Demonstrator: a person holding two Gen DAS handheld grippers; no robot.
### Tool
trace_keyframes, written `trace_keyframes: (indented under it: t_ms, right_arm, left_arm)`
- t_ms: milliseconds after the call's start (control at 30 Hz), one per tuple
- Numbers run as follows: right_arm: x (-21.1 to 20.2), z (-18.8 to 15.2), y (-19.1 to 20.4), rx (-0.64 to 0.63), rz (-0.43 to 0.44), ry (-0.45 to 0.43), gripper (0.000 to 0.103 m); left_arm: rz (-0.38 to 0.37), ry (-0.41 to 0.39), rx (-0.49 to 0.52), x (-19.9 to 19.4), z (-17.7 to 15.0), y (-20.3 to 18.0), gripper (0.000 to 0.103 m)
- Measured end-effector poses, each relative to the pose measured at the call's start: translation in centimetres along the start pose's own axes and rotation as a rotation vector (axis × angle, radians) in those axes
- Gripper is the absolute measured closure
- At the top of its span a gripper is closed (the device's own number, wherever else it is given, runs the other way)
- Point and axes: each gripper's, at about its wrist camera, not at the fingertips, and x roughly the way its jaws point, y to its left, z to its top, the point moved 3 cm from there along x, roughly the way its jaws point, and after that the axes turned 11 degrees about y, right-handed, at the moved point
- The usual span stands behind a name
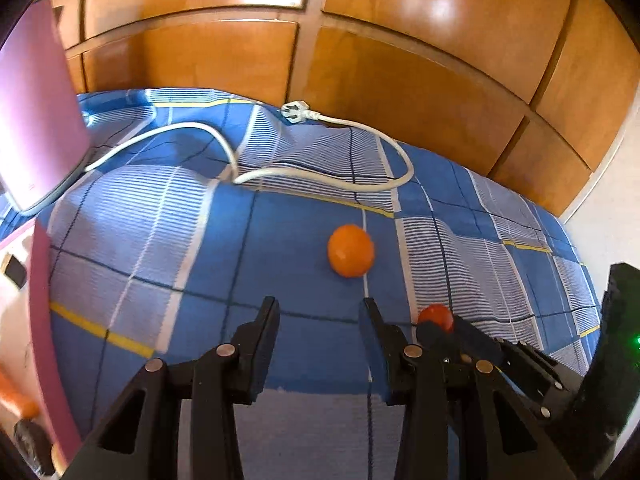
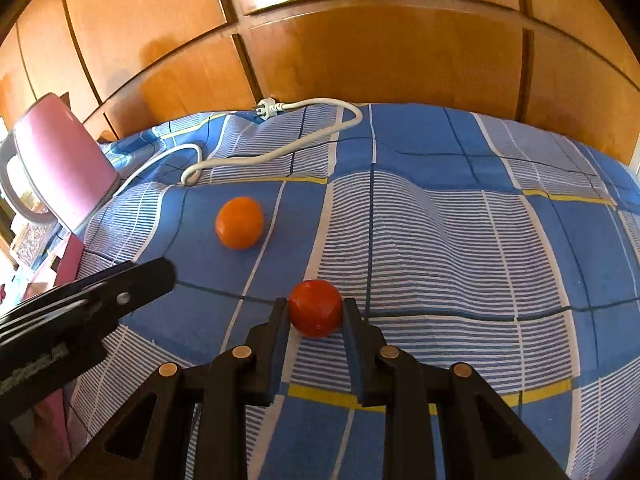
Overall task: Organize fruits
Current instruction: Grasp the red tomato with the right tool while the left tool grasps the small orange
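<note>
An orange (image 1: 351, 250) lies on the blue checked cloth (image 1: 160, 220), a short way ahead of my left gripper (image 1: 320, 307), which is open and empty. It also shows in the right wrist view (image 2: 239, 222), ahead and to the left. A red tomato (image 2: 316, 307) sits between the fingers of my right gripper (image 2: 315, 309), which are closed against its sides. In the left wrist view the tomato (image 1: 437, 316) peeks out from behind the right gripper at the lower right.
A white power cord (image 1: 320, 176) with its plug (image 1: 295, 112) snakes across the far part of the cloth. A pink appliance (image 1: 36, 120) stands at the left edge. Wooden panels (image 1: 400, 60) rise behind the surface.
</note>
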Motion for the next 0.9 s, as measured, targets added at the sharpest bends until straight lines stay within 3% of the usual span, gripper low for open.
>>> trace_keyframes:
  t_ms: [267,633,733,900]
  right_arm:
    - [0.0,0.0,-0.3,0.003,0.006,-0.004,0.077]
    - [0.1,-0.1,-0.5,0.019,0.022,-0.006,0.077]
    - [0.1,-0.1,-0.5,0.02,0.022,-0.007,0.077]
    - [0.0,-0.1,-0.6,0.027,0.025,-0.009,0.077]
  left_arm:
    - [-0.041,0.035,-0.005,2.2,2.3,-0.7,0.061]
    - [-0.028,0.071,0.015,5.3,4.6,-1.6,0.062]
    - [-0.016,0.065,0.026,6.0,4.7,-1.7,0.07]
    - [-0.014,0.053,0.011,5.3,3.9,-1.1,0.071]
